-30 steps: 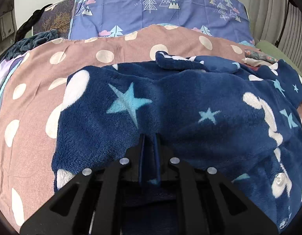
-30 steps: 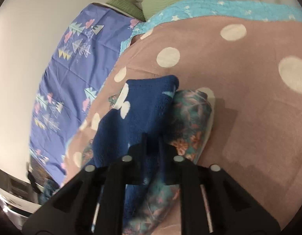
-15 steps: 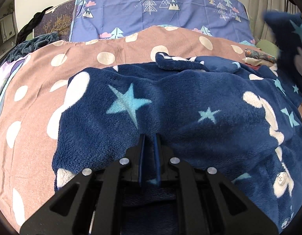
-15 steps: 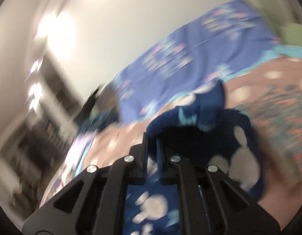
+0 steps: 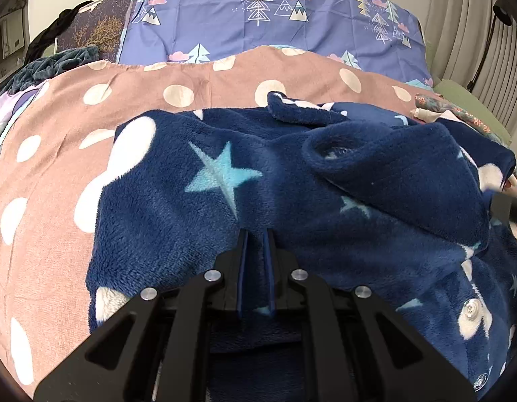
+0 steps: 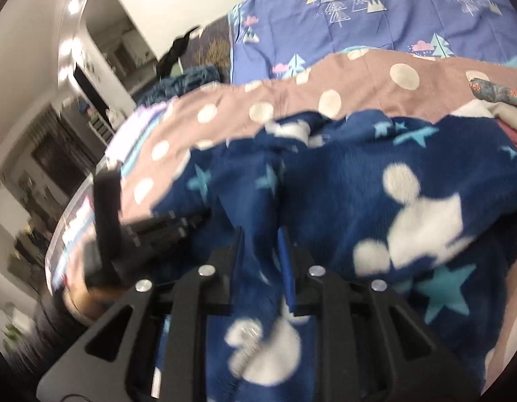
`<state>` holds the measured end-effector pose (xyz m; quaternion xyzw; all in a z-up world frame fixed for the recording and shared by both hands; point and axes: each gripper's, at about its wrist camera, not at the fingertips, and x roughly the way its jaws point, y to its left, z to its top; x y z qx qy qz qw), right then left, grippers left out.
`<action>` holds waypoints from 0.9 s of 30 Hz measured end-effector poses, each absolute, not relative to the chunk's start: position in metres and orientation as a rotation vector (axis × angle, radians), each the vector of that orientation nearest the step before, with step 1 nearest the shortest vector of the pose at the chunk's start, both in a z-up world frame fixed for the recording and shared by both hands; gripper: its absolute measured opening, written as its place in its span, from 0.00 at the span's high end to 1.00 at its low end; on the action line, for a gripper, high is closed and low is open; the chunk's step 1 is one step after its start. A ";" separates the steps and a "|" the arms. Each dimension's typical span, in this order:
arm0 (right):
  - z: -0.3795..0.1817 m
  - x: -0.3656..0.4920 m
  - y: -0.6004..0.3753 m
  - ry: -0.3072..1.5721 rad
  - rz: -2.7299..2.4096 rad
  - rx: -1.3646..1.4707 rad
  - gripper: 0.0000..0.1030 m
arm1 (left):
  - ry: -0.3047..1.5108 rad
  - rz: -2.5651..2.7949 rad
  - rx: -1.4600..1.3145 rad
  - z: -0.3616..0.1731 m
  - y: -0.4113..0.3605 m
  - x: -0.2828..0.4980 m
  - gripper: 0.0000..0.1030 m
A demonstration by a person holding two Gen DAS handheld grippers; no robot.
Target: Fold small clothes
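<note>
sleeve (image 5: 402,171) now folded across garment (image 5: 198,181) | left gripper (image 5: 256,238) pinching hem | right gripper (image 6: 260,234) opening, fleece between jaws

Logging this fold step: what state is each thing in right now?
Navy fleece garment with stars: spread on the bed, one sleeve folded over its body.
Left gripper: shut on the garment's near edge.
Right gripper: jaws just opening, fleece between them.

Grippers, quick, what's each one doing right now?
Left gripper: shut on the navy star-print fleece garment.
Right gripper: jaws just opening, fleece between them, grip unclear.
</note>
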<state>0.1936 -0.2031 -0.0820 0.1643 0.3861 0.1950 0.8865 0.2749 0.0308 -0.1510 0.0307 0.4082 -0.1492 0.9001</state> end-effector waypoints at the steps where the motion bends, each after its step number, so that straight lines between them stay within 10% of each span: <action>1: -0.082 0.199 -0.201 0.800 0.404 0.385 0.77 | 0.846 -0.313 0.055 -0.151 0.031 0.275 0.89; 5: -0.101 0.216 -0.179 0.913 0.507 0.531 0.77 | 0.860 -0.388 -0.120 -0.144 0.052 0.275 0.80; 7: -0.102 0.208 -0.163 0.950 0.603 0.491 0.77 | 0.880 -0.479 -0.302 -0.138 0.065 0.272 0.52; 13: -0.092 0.175 -0.167 0.913 0.515 0.303 0.77 | 0.932 -0.619 -0.462 -0.127 0.039 0.267 0.25; 27: -0.127 0.149 -0.217 0.883 0.372 0.346 0.77 | 0.981 -0.600 -0.566 -0.131 0.012 0.265 0.20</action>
